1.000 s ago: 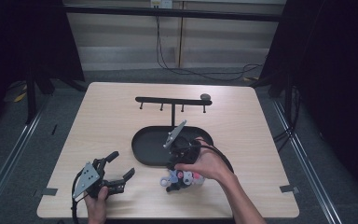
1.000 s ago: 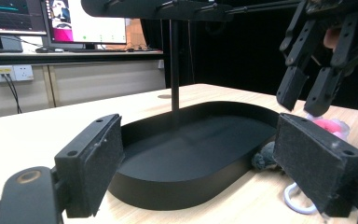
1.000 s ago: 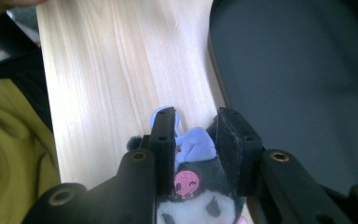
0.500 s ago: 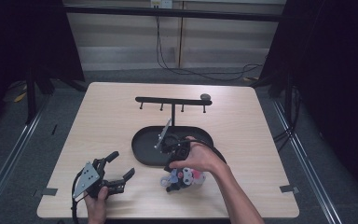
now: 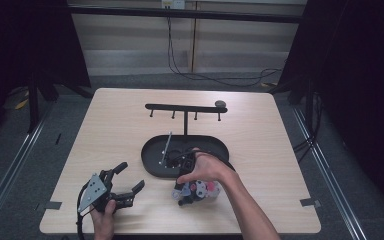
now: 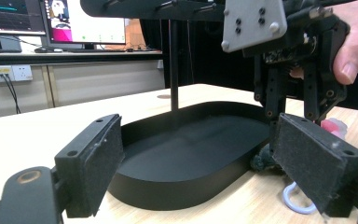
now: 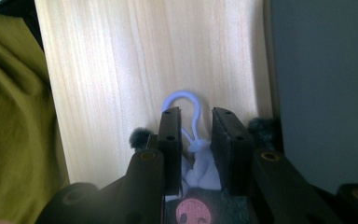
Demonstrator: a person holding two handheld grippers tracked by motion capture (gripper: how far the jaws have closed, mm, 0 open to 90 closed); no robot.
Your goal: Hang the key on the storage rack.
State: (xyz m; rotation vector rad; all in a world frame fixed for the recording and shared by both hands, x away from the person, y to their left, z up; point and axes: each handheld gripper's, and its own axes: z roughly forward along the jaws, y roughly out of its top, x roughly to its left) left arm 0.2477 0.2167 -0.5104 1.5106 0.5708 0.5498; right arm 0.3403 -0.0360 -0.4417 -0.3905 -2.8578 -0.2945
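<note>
Soft plush is judged light and yielding: in the high view the toy (image 5: pixel 196 190) lies just before the black tray (image 5: pixel 152 165) under the right gripper (image 5: pixel 186 189). The left gripper (image 6: pixel 200 172) is seen spread, empty. In the right gripper view, jaws are narrowed around its loop (image 7: pixel 186 109), the best hold; contact cannot be told.

overhead table (image 5: pixel 105 130) view, two close gripper views

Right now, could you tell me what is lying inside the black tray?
Most of the black tray looks bare inside, apart from the stand's post rising from it. The right hand-held gripper and hand cover its near right part.
</note>
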